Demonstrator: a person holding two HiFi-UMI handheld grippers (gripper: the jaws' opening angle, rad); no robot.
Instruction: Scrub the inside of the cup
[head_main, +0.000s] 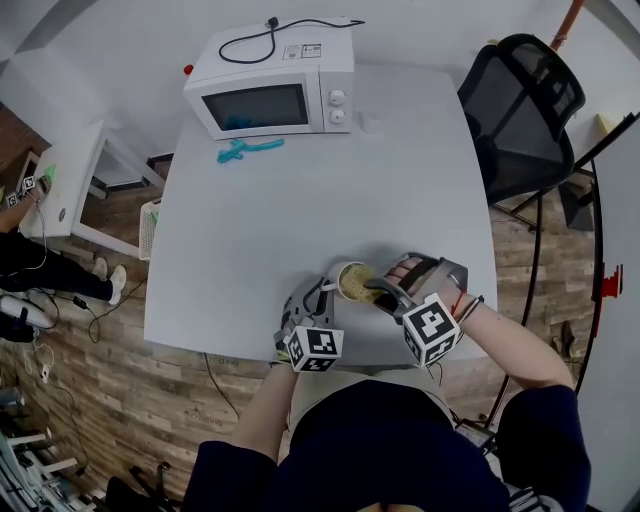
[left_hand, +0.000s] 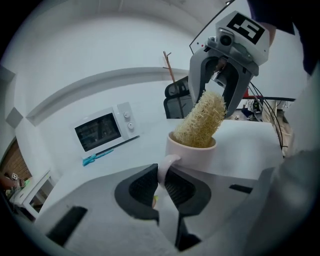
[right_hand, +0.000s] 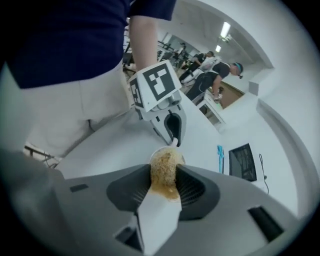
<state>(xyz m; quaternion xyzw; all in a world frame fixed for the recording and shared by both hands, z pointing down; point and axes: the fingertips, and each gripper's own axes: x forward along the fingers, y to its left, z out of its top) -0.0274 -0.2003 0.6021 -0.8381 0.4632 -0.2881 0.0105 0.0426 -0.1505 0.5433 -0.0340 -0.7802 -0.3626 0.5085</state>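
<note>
In the head view, the cup (head_main: 350, 281) is at the front edge of the grey table (head_main: 300, 180), between the left gripper (head_main: 322, 293) and the right gripper (head_main: 385, 292). A microwave (head_main: 272, 95) stands at the far edge.

In the left gripper view, the jaws are closed on the cup's handle (left_hand: 164, 169). A sponge (left_hand: 202, 122) sticks out of the cup, tilted.

In the right gripper view, the jaws clamp the sponge, and its far end is inside the cup.

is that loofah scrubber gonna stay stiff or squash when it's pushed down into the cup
Probably springy, not floppy: the loofah looks coarse and fibrous, yet stands straight out of the cup while the right tool grips its top end. Likely light, being so porous. The cup shouldn't tip easily, since the left tool clamps its handle.
</note>
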